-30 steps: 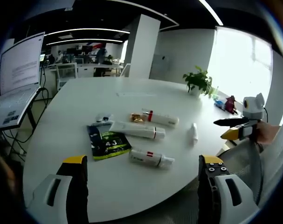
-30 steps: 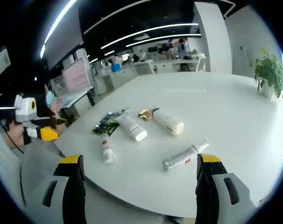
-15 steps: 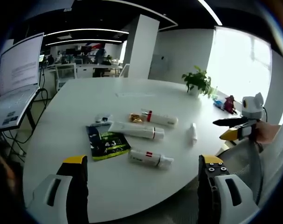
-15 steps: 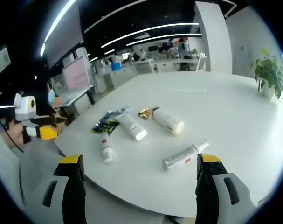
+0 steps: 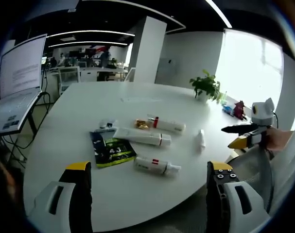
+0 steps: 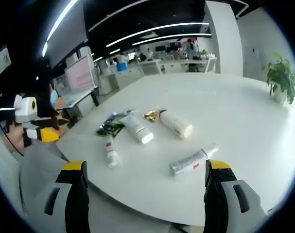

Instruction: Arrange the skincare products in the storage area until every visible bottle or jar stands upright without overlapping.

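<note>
Several skincare products lie on their sides on the round white table. A long white tube with a red band lies mid-table, a white bottle behind it, another bottle nearest me, and a small tube to the right. My left gripper hangs open short of the table edge. My right gripper shows at the right, off the table, jaws apart. In the right gripper view the tube, bottle, small bottle and silvery tube lie flat beyond my open right gripper. The left gripper is at the left.
A green-black sachet, a small silvery packet and a gold item lie among the products. A potted plant stands at the table's far edge. An open laptop sits to the left. Bare tabletop surrounds the group.
Both views have shifted very slightly with the hands. Nothing on the table has moved, and both grippers stay open.
</note>
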Demonstrator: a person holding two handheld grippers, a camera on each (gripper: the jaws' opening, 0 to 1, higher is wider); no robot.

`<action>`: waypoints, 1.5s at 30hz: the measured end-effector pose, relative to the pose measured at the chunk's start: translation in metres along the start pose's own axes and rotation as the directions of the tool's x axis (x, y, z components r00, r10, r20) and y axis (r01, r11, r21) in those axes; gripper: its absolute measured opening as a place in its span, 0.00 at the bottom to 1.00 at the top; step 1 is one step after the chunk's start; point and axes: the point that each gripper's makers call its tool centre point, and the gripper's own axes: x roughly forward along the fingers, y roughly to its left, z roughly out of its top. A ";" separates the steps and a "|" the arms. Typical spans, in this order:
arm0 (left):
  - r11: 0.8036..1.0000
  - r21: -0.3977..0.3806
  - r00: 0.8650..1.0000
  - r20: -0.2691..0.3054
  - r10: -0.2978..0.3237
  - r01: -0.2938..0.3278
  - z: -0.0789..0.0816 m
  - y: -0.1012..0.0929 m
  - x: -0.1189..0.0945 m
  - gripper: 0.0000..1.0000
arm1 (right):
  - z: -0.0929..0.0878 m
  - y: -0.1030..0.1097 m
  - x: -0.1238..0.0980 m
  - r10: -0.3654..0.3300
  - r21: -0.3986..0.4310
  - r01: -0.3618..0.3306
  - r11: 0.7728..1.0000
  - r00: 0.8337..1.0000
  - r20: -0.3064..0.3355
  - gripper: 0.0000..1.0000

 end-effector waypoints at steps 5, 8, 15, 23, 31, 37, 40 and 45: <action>1.000 0.004 1.000 -0.004 -0.004 0.004 -0.001 -0.001 0.000 0.91 | 0.000 0.000 0.000 -0.002 0.000 0.002 1.000 1.000 0.001 1.00; 1.000 0.009 1.000 -0.006 -0.008 0.008 -0.001 -0.004 0.001 0.91 | -0.001 -0.001 0.000 -0.003 -0.001 0.003 1.000 1.000 -0.004 1.00; 1.000 0.012 1.000 -0.003 -0.014 0.014 -0.001 -0.004 0.000 0.91 | -0.003 0.003 0.001 0.008 0.016 -0.007 1.000 0.999 -0.032 1.00; 1.000 0.016 1.000 -0.007 -0.026 0.026 -0.001 -0.006 0.000 0.90 | -0.001 -0.001 0.000 -0.004 0.055 0.005 0.998 1.000 -0.024 1.00; 1.000 0.005 1.000 0.001 -0.026 0.026 -0.001 -0.006 -0.001 0.90 | -0.002 0.002 0.005 0.005 0.023 -0.004 1.000 0.999 -0.042 1.00; 1.000 0.003 1.000 0.007 -0.024 0.024 0.000 -0.006 -0.002 0.90 | -0.001 0.006 0.004 0.006 0.012 -0.006 1.000 0.999 -0.049 1.00; 1.000 0.007 1.000 0.009 -0.024 0.023 0.001 -0.007 -0.002 0.90 | -0.004 0.005 0.003 0.007 0.000 -0.007 1.000 0.998 -0.062 1.00; 1.000 0.017 1.000 0.011 -0.019 0.019 0.001 -0.006 -0.002 0.90 | -0.005 0.006 0.000 0.008 -0.015 -0.009 1.000 0.996 -0.090 1.00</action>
